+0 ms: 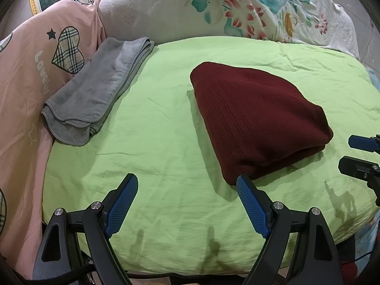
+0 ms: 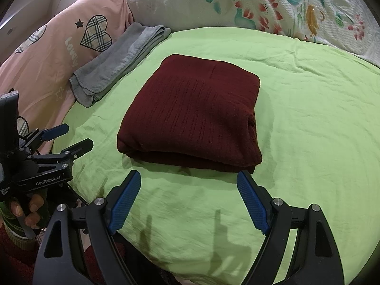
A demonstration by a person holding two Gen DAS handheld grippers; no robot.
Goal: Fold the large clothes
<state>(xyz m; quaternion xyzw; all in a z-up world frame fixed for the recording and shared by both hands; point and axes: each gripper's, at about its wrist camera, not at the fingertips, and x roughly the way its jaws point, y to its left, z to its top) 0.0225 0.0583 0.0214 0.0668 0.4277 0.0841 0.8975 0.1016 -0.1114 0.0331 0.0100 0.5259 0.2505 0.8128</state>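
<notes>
A dark red knitted garment (image 1: 256, 121) lies folded into a thick rectangle on the light green sheet (image 1: 161, 142); it also shows in the right wrist view (image 2: 192, 111). My left gripper (image 1: 187, 185) is open and empty, hovering over the sheet just left of and before the garment's near corner. It appears at the left of the right wrist view (image 2: 71, 137). My right gripper (image 2: 188, 180) is open and empty, right before the garment's near folded edge. Its fingers (image 1: 361, 142) show at the right edge of the left wrist view.
A folded grey towel (image 1: 99, 90) lies at the sheet's left edge, against a pink duvet with plaid hearts (image 1: 30, 54). A white floral quilt (image 1: 237, 7) is bunched along the far side. The sheet's near edge drops off below the grippers.
</notes>
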